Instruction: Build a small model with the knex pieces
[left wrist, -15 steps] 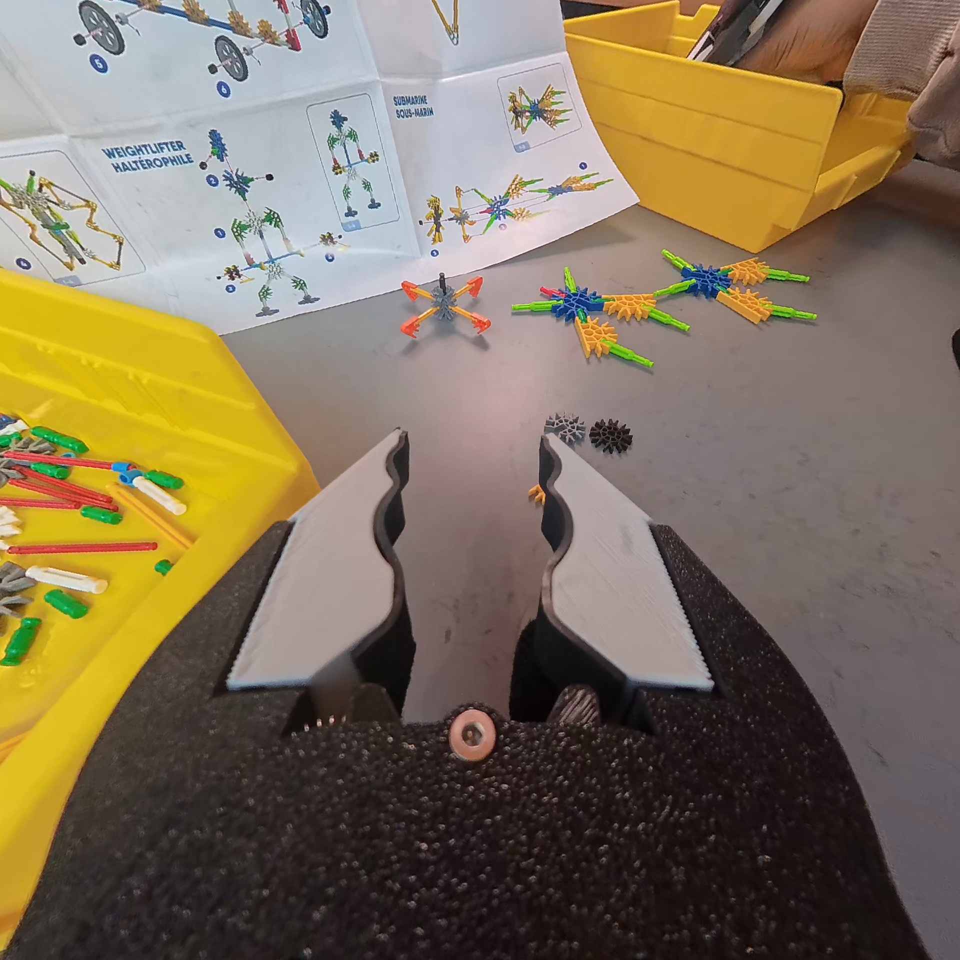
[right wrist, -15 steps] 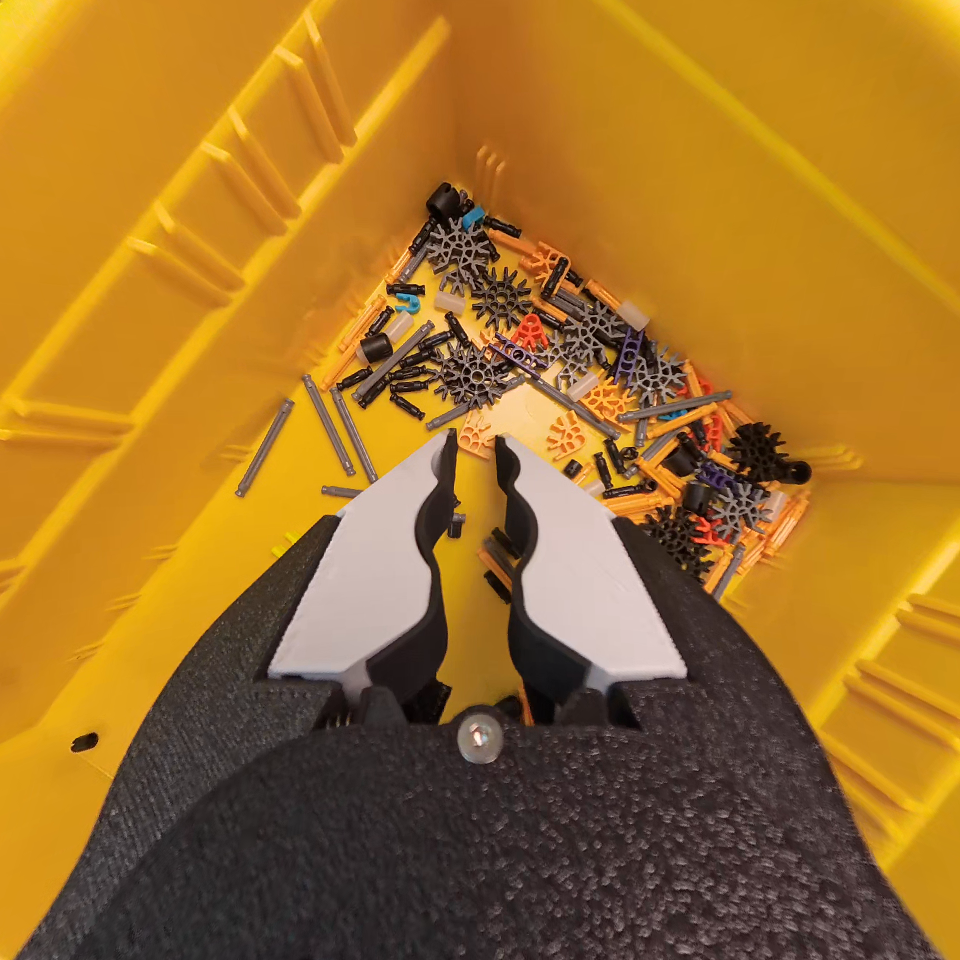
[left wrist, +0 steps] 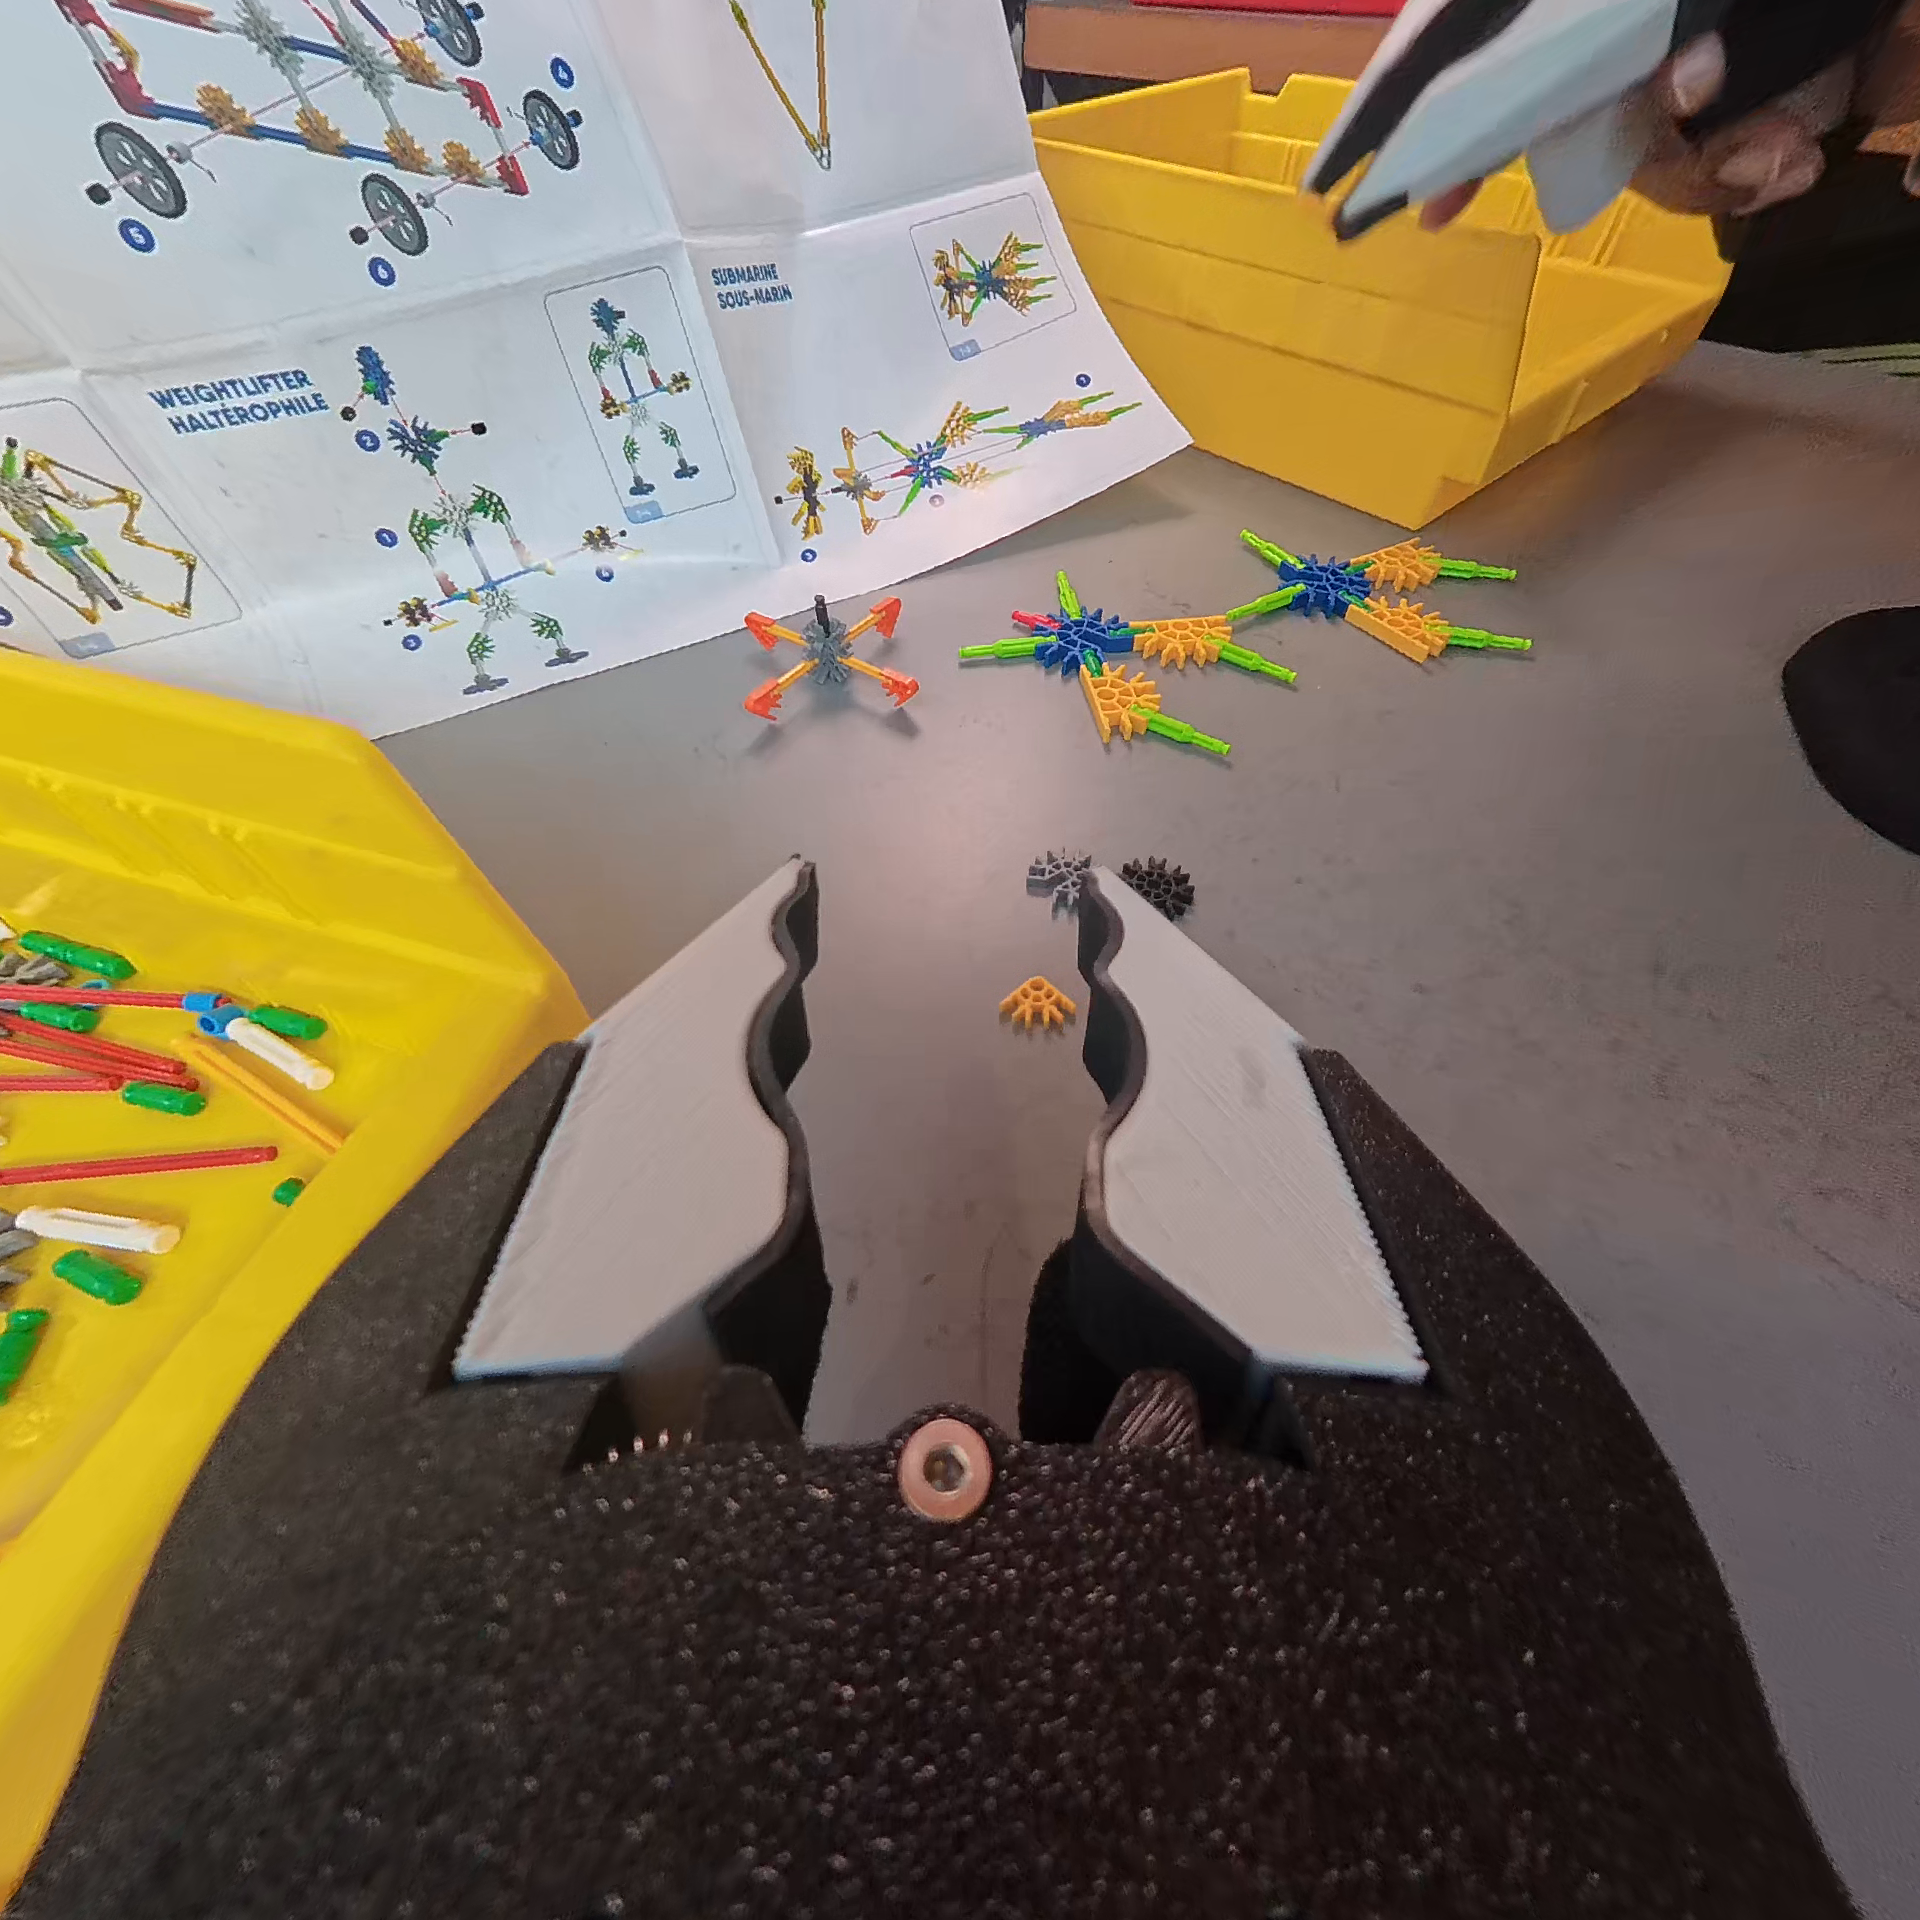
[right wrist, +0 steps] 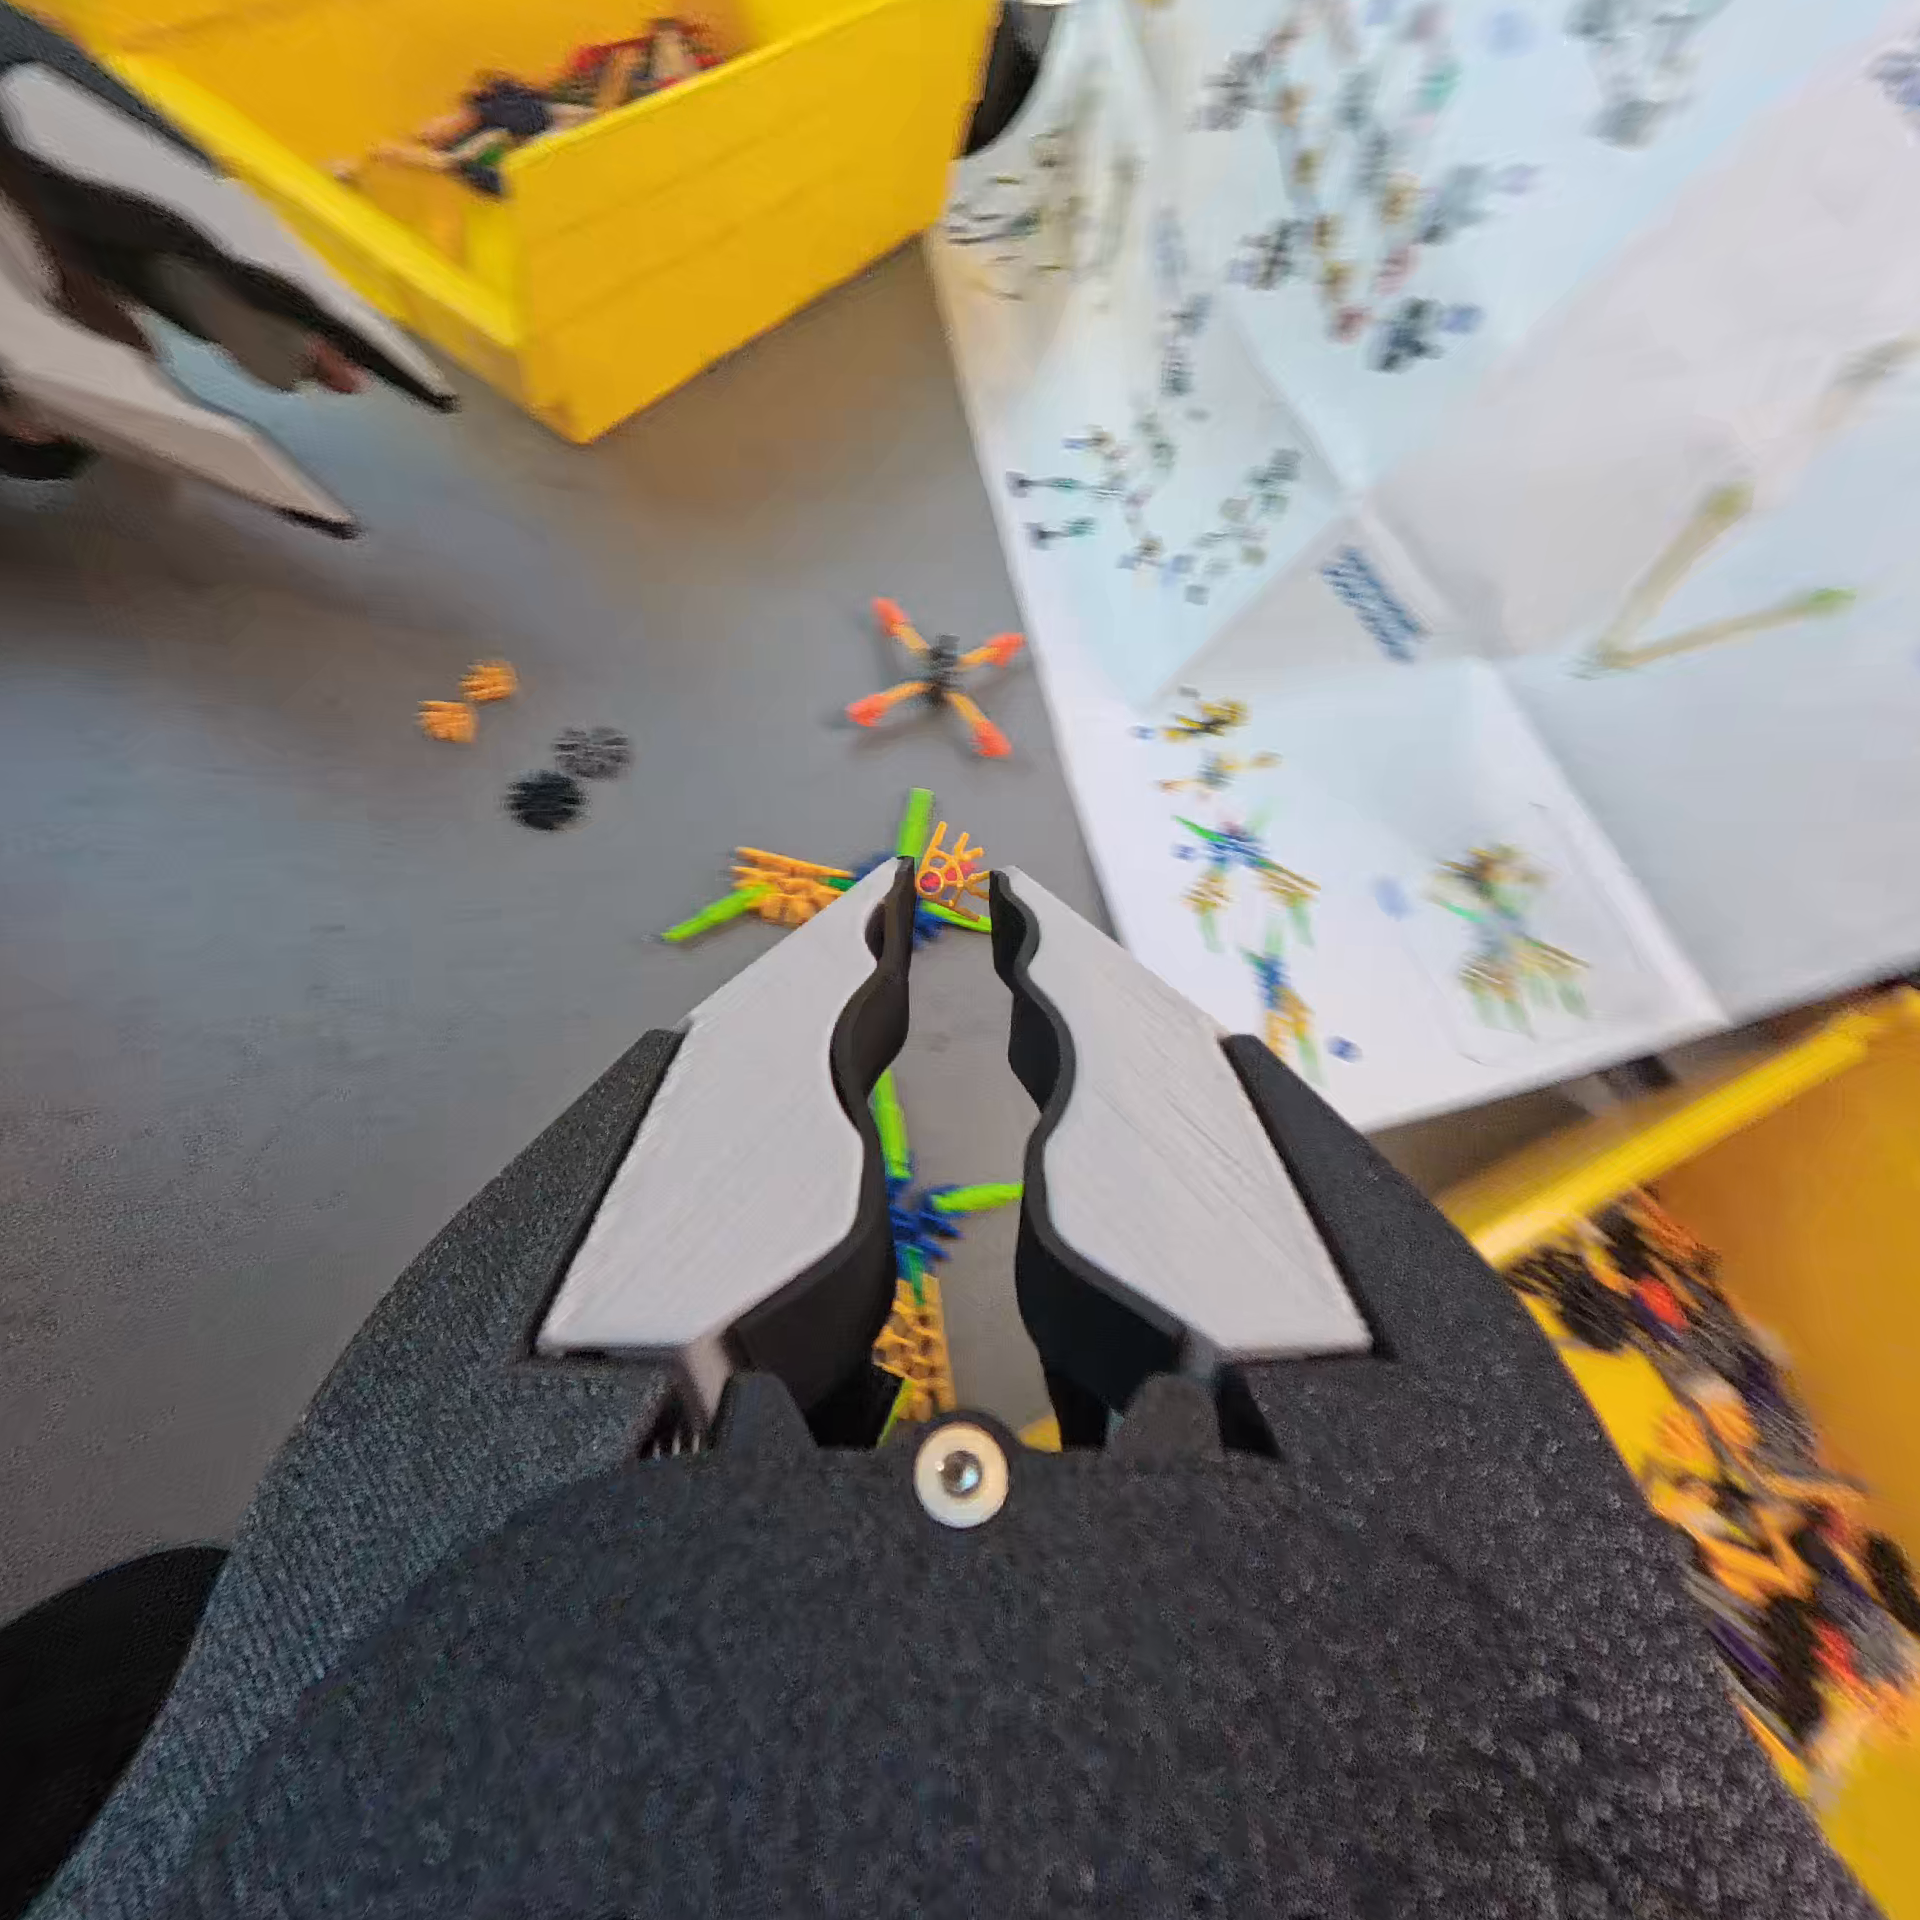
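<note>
My right gripper [right wrist: 951, 883] is shut on a small orange fan-shaped connector [right wrist: 951, 868] at its tips. It hangs above the grey table [right wrist: 312, 987], over a blue, green and orange assembly [right wrist: 790, 883]. It also shows in the left wrist view [left wrist: 1345, 203], over the back bin, held by a hand. My left gripper [left wrist: 945, 883] is open and empty, low over the table. Another orange connector [left wrist: 1037, 1003] lies just inside its right finger. A grey snowflake connector [left wrist: 1055, 873] and a black one [left wrist: 1158, 885] lie at that fingertip.
An orange-and-grey cross assembly [left wrist: 828, 657] and two blue, green and orange assemblies [left wrist: 1117, 655] [left wrist: 1371, 592] lie ahead. A white instruction sheet [left wrist: 520, 312] leans at the back. A yellow bin of rods [left wrist: 260, 831] stands left, another yellow bin [left wrist: 1299, 332] at the back right. My hands' fingertips stand some 25 centimeters from each other.
My right gripper has come up out of the yellow parts bin with an orange connector and now hangs over the table. The left gripper has barely moved.
</note>
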`<state>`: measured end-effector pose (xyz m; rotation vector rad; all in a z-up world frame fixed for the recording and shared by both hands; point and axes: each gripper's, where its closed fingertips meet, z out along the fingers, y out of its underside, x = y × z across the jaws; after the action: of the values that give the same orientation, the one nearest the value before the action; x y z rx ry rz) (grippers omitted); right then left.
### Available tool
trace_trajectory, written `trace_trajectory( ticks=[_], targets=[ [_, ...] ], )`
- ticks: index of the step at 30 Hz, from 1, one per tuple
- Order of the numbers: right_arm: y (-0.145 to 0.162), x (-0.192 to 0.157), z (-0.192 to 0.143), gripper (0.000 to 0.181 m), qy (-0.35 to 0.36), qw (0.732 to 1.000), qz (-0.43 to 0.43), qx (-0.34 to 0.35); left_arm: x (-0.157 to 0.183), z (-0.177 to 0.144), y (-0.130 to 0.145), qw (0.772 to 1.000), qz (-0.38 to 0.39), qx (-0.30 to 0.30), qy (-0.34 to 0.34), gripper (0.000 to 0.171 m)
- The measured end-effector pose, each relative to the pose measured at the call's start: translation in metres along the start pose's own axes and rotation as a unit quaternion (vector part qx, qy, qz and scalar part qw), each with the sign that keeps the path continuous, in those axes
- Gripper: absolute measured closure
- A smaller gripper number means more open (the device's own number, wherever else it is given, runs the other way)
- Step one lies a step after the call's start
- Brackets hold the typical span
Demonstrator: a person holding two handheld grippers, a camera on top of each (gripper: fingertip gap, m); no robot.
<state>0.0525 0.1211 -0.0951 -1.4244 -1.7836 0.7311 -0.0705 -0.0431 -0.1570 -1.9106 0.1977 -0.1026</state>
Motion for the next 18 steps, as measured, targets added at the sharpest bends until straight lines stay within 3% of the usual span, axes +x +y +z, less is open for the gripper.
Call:
trace_trajectory(
  ticks=[4, 8, 14, 16, 18],
  targets=[
    [0.008, -0.126, 0.059, 0.169, -0.134, 0.990, -0.040, -0.030, 0.003, -0.006, -0.009, 1.000, 0.015, 0.013, -0.006, 0.121],
    [0.024, -0.186, 0.100, 0.169, -0.181, 0.978, -0.077, -0.068, 0.004, -0.012, -0.016, 0.999, 0.025, 0.026, -0.011, 0.121],
    [0.021, -0.196, 0.122, 0.165, -0.165, 0.979, -0.093, -0.076, 0.007, -0.014, -0.019, 0.999, 0.033, 0.030, -0.011, 0.121],
    [0.005, -0.181, 0.113, 0.161, -0.144, 0.984, -0.092, -0.044, 0.007, -0.014, -0.020, 0.999, 0.036, 0.031, -0.012, 0.121],
    [-0.023, -0.141, 0.090, 0.161, -0.100, 0.993, -0.062, 0.007, 0.007, -0.014, -0.020, 0.999, 0.038, 0.031, -0.013, 0.121]
  ],
)
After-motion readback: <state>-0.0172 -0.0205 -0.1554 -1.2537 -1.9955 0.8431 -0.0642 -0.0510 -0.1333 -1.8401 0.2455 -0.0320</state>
